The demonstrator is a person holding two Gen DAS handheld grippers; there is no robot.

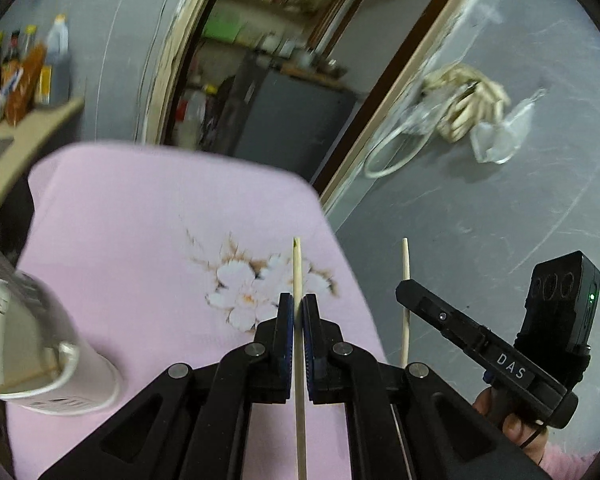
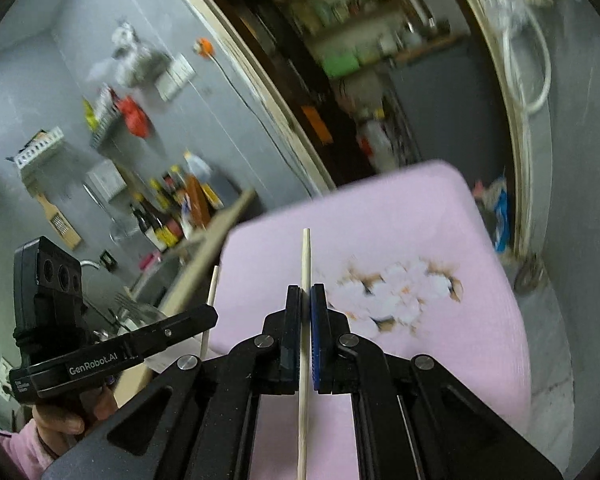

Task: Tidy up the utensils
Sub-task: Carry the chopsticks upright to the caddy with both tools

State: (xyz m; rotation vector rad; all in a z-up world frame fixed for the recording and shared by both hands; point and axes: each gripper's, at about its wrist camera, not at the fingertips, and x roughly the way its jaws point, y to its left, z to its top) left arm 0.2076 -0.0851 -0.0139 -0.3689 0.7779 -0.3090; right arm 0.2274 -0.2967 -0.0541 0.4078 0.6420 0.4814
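My left gripper (image 1: 299, 300) is shut on a pale wooden chopstick (image 1: 297, 268) that points forward above the pink flowered cloth (image 1: 140, 220). My right gripper (image 2: 306, 292) is shut on a second pale chopstick (image 2: 305, 256), also above the pink cloth (image 2: 380, 216). In the left wrist view the right gripper (image 1: 406, 294) shows at the right, off the cloth's edge, with its chopstick (image 1: 405, 264) upright. In the right wrist view the left gripper (image 2: 213, 312) shows at the left with its chopstick (image 2: 213, 288). A white cylindrical holder (image 1: 32, 344) lies at the cloth's left edge.
A beige counter edge (image 1: 32, 128) with sauce bottles (image 1: 28, 72) runs left of the cloth; bottles (image 2: 172, 208) and a sink (image 2: 152, 280) show in the right wrist view. Grey walls and a doorway (image 1: 268, 80) lie behind. A cable and bags (image 1: 452, 112) hang on the wall.
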